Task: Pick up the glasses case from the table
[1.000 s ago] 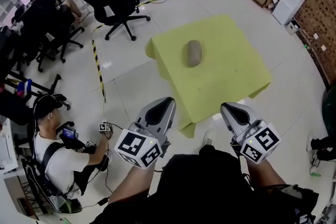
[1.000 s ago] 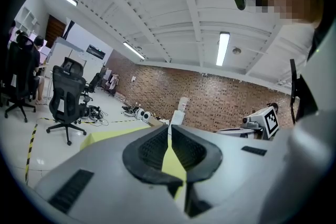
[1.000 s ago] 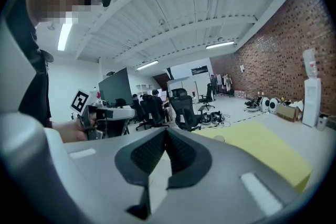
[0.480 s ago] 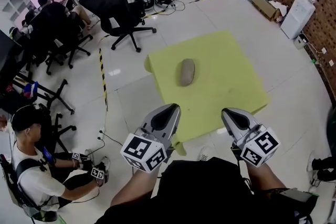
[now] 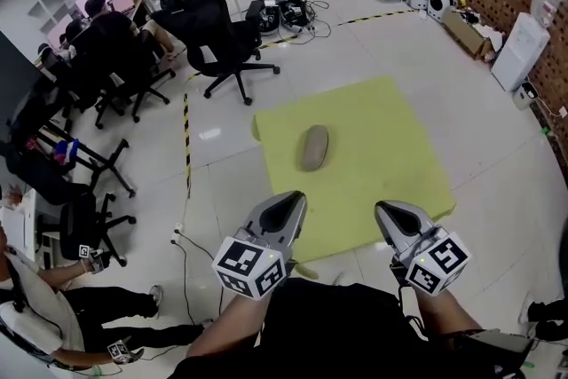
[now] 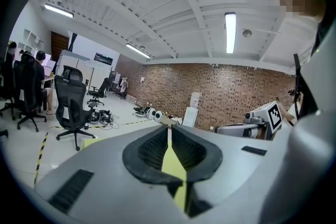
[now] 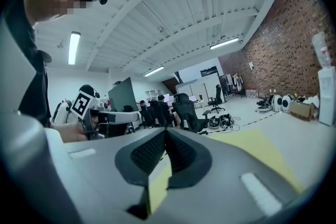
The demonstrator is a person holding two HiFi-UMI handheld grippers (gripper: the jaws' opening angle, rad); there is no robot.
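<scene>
The glasses case, a grey-brown oval, lies on the left part of the yellow-green table. Both grippers are held side by side at the table's near edge, short of the case. My left gripper is shut with nothing in it, its ribbed pads meeting in the left gripper view. My right gripper is also shut and empty, with its pads together in the right gripper view. The case is hidden behind the jaws in both gripper views.
Black office chairs and seated people stand at the far left. Yellow-black tape runs along the floor left of the table. A brick wall, a white box and gear are at the far right. Another person is at the lower left.
Both grippers have moved forward, and their tips now overlap the table's near edge. The case sits lower in the head view, nearer the grippers. Their jaws stayed shut.
</scene>
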